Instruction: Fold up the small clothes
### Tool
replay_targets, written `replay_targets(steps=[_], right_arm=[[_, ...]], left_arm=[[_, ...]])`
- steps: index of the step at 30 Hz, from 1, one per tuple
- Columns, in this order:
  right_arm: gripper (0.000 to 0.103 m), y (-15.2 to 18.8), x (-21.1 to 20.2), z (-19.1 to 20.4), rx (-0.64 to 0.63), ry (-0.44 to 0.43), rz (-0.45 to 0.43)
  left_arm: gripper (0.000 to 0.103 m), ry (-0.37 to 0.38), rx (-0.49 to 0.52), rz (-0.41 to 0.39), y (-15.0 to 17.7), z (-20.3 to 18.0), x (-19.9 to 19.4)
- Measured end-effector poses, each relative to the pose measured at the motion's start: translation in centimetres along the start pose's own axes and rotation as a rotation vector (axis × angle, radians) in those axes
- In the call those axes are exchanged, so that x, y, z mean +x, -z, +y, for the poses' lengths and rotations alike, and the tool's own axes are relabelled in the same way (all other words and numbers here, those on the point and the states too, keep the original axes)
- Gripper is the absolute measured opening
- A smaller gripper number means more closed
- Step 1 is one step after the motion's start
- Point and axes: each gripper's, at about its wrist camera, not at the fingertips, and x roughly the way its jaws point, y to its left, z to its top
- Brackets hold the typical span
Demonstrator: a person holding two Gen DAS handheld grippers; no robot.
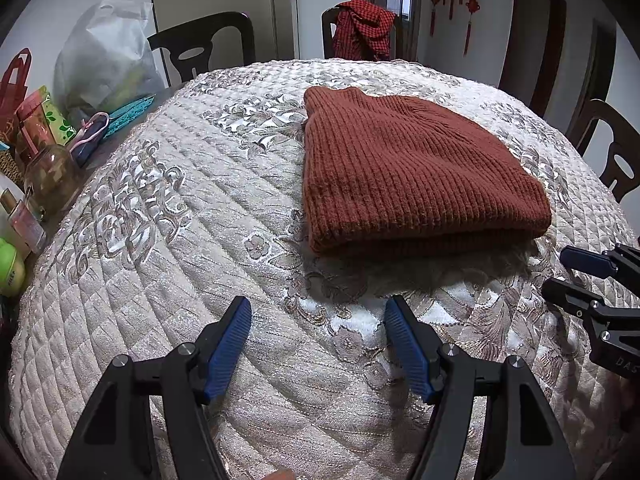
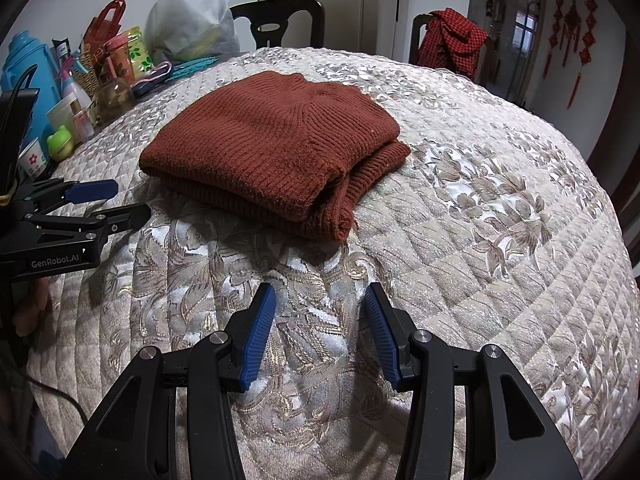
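Note:
A rust-brown knitted sweater (image 1: 412,168) lies folded in a flat stack on the quilted table cover (image 1: 180,208); it also shows in the right wrist view (image 2: 276,156). My left gripper (image 1: 318,312) is open and empty, hovering over the cover short of the sweater's near edge. My right gripper (image 2: 320,300) is open and empty, also short of the sweater. In the left wrist view the right gripper (image 1: 560,276) shows at the right edge; in the right wrist view the left gripper (image 2: 120,200) shows at the left.
Bottles, a glass jar (image 2: 114,98), a blue flask (image 2: 28,72) and bags (image 2: 192,16) crowd the table's left side. Dark chairs (image 2: 280,24) stand around the table; one holds a red checked cloth (image 2: 452,40).

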Motion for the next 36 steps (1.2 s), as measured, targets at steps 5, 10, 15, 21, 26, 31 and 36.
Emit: replay_targets(steps=[5,10,15,21,26,31,36], right_arm=[[0.047,0.0,-0.01,-0.02,0.0,0.0,0.0],[0.047,0.0,0.02,0.02,0.0,0.0,0.0],[0.047,0.0,0.03,-0.01,0.0,0.0,0.0],[0.047,0.0,0.03,0.02,0.0,0.0,0.0],[0.047,0.0,0.04,0.03,0.0,0.0,0.0],[0.047,0.0,0.04,0.04,0.001,-0.001,0.0],[0.047,0.0,0.04,0.03,0.0,0.0,0.0]], left_arm=[[0.072,-0.001,0.0,0.0,0.0,-0.04,0.0],[0.072,0.0,0.0,0.001,0.01,-0.1,0.01],[0.073,0.0,0.0,0.0,0.03,-0.11,0.02],[0.073,0.0,0.0,0.001,0.01,-0.07,0.02],[0.074,0.002,0.0,0.001,-0.02,-0.03,0.03],[0.076,0.004,0.0,0.003,0.08,-0.14,0.03],[0.077,0.006,-0.001,0.003,0.06,-0.09,0.01]])
